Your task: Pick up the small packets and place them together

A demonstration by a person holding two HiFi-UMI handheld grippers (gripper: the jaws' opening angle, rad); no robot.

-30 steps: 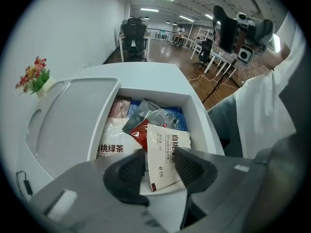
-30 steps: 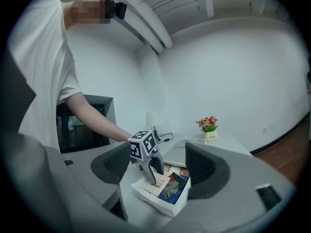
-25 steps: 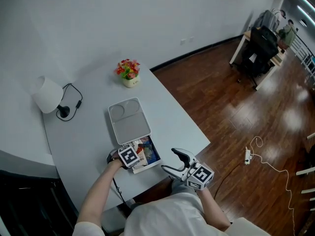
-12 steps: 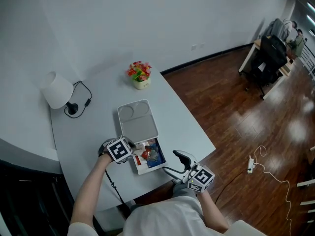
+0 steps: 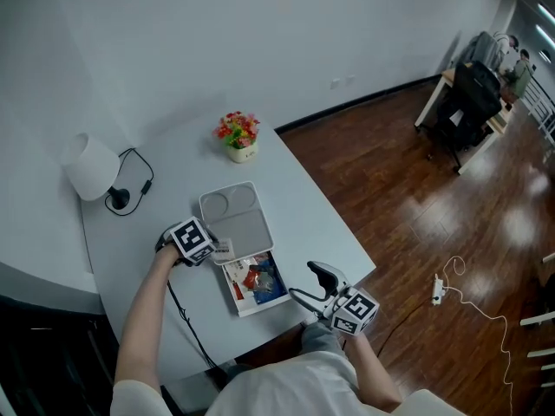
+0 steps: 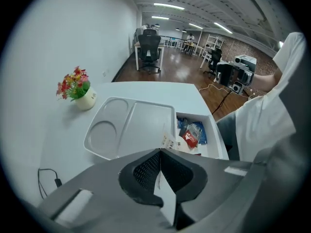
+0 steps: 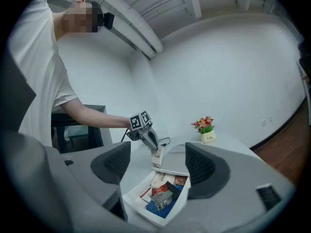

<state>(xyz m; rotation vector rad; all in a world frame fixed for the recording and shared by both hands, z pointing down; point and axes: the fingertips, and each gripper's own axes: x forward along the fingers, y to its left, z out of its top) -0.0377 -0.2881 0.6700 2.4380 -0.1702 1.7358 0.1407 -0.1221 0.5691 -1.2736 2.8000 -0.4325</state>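
Left gripper view, packet [image 6: 168, 142] print illegible

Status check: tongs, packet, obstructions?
Left tongs shut on small white printed packet, above white compartment tray's near corner. Right tongs open, empty, beside white open box of red and blue packets. Nothing blocking the tray.

The table [image 5: 139, 232] is smooth, matt pale grey. The tray [image 5: 245, 225] looks like white plastic with a faint sheen. The packets [image 5: 260, 280] in the box [image 5: 260, 308] are glossy, crinkled film. The floor [image 5: 416, 198] is polished wood. The left gripper [image 6: 160, 152] has matt grey plastic jaws with black mesh-textured pads [image 6: 146, 171].
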